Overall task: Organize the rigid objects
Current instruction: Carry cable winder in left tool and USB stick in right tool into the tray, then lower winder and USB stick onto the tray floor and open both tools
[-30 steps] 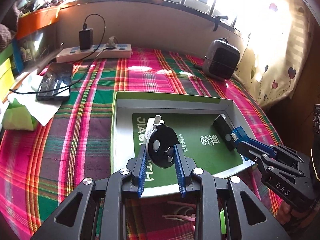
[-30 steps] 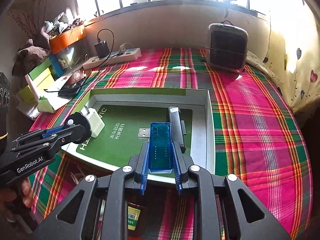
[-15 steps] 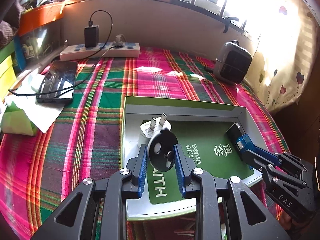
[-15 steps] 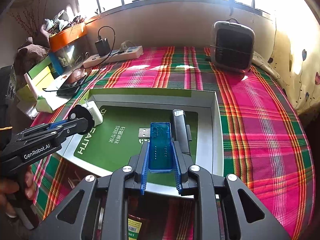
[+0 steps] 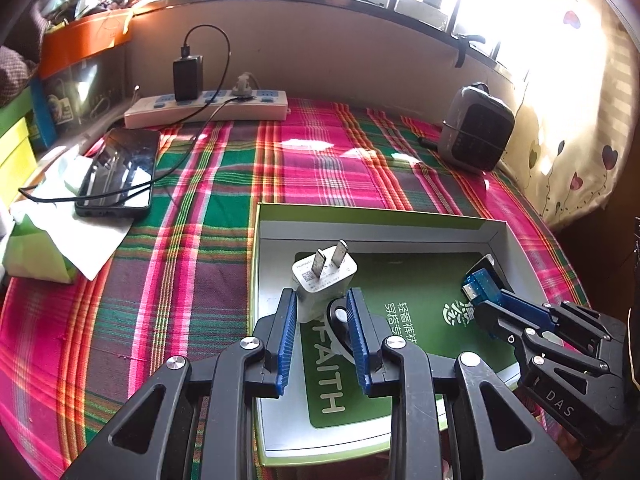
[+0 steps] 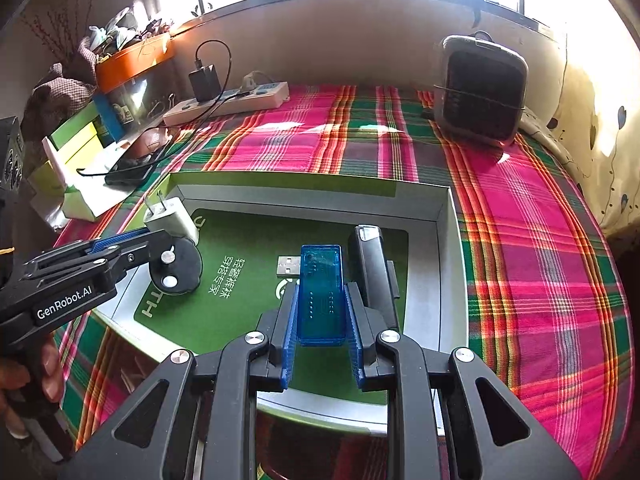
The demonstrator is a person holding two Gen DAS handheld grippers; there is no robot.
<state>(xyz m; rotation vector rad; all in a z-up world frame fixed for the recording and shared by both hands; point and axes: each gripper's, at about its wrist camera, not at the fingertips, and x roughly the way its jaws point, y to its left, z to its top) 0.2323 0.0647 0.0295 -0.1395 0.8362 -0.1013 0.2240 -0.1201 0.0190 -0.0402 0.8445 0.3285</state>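
Note:
A shallow box (image 5: 376, 230) with a green card floor lies on the plaid cloth. My left gripper (image 5: 322, 310) is open. A black round disc (image 6: 176, 266) lies flat on the card by its right finger, next to a white wall charger (image 5: 324, 280), seen also in the right wrist view (image 6: 170, 218). My right gripper (image 6: 320, 320) is shut on a blue USB device (image 6: 322, 292), low over the box's right side, beside a black stick-shaped device (image 6: 374, 268). In the left wrist view the blue USB device (image 5: 478, 288) shows at the right.
A phone (image 5: 118, 172) lies on white paper at the left, cabled to a power strip (image 5: 206, 108) by the wall. A grey heater (image 6: 480, 88) stands at the back right. Green and yellow boxes (image 6: 76, 140) line the left edge.
My left gripper has opened and let the black disc down flat on the green card beside the white charger. My right gripper has moved slightly with the blue USB device.

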